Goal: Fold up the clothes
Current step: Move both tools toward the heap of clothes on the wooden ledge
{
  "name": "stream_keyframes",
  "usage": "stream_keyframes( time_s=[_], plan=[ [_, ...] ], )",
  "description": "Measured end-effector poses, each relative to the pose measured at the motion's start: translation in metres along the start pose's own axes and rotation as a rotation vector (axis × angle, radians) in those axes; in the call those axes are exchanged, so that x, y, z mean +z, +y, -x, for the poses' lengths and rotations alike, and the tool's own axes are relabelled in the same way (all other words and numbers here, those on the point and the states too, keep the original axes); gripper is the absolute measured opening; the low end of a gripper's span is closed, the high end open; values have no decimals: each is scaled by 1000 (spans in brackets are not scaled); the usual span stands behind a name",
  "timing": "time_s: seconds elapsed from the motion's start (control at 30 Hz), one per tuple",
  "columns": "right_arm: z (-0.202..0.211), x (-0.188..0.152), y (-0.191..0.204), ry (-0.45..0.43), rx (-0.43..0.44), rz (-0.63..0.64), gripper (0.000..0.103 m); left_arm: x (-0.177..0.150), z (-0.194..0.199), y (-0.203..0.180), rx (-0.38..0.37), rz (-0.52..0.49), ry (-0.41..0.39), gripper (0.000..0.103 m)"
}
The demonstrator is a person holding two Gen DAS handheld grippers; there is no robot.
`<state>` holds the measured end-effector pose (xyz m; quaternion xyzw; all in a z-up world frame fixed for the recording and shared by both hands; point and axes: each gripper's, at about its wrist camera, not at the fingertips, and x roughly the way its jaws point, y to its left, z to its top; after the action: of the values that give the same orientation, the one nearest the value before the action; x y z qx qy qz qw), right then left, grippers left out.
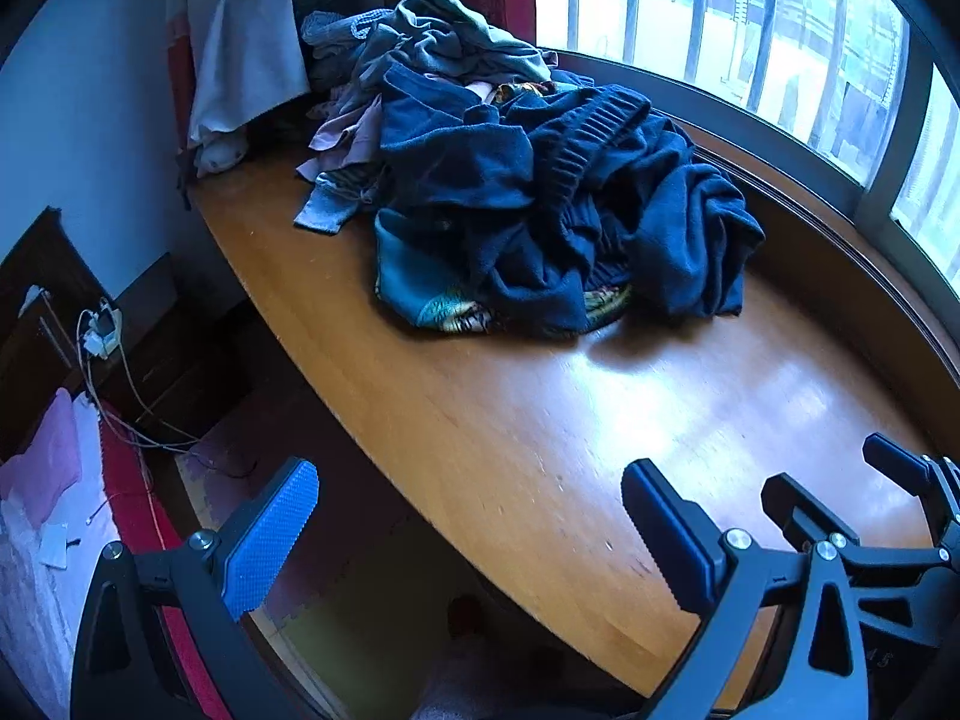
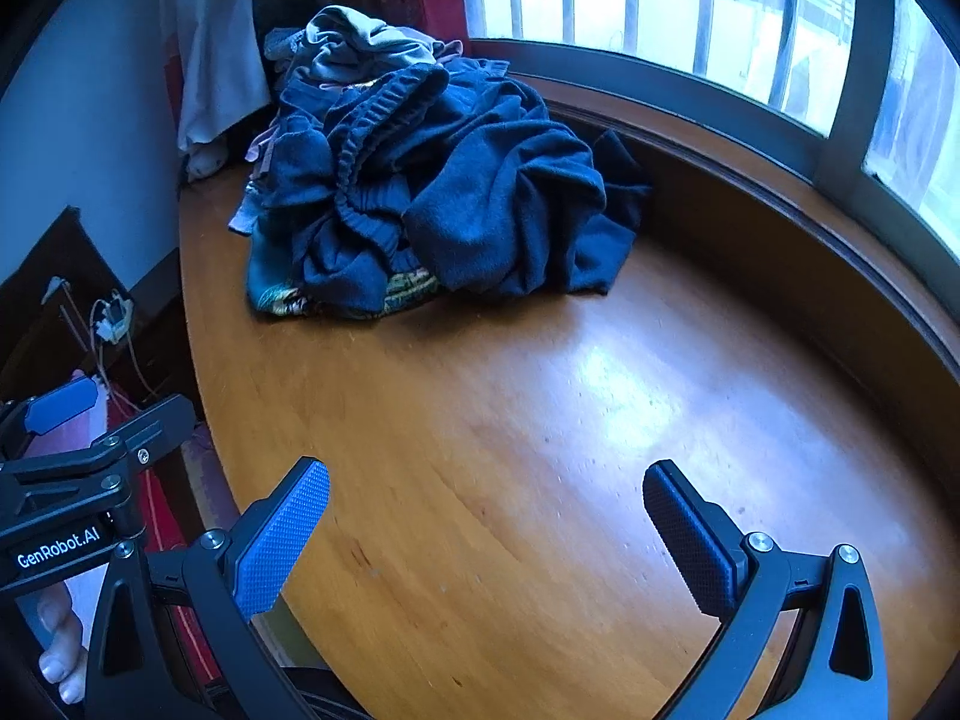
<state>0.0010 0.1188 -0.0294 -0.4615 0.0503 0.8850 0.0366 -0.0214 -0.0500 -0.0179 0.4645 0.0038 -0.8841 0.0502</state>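
Observation:
A heap of crumpled clothes [image 1: 528, 198] lies at the far end of the wooden table [image 1: 540, 420], mostly dark navy pieces with grey-green and pink ones behind; in the right wrist view the same heap of clothes [image 2: 432, 192] lies on the table [image 2: 510, 450]. My left gripper [image 1: 474, 516] hovers open over the table's near edge, well short of the heap, with nothing between its blue pads. My right gripper [image 2: 486, 522] is open too and empty, over bare wood. The right gripper [image 1: 840, 492] shows beside the left one, and the left gripper [image 2: 96, 414] appears at the right view's left edge.
A barred window [image 1: 750, 30] with a raised wooden sill runs along the table's far right side. A white cloth [image 1: 240, 48] hangs at the back left. Left of the table and lower are a bed with pink bedding [image 1: 42, 510], cables [image 1: 108, 360] and dark furniture. A person's bare toes [image 2: 60, 654] show below.

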Motion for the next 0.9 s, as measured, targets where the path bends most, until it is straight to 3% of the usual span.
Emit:
stream_keyframes(
  time_s=[0.4,0.9],
  plan=[
    [-20,22,26,13,-63,-23,103,33,-26,25,-59,-29,-1,103],
    [-45,41,48,6,-80,-94,103,69,-50,45,-93,-106,-38,103]
  ],
)
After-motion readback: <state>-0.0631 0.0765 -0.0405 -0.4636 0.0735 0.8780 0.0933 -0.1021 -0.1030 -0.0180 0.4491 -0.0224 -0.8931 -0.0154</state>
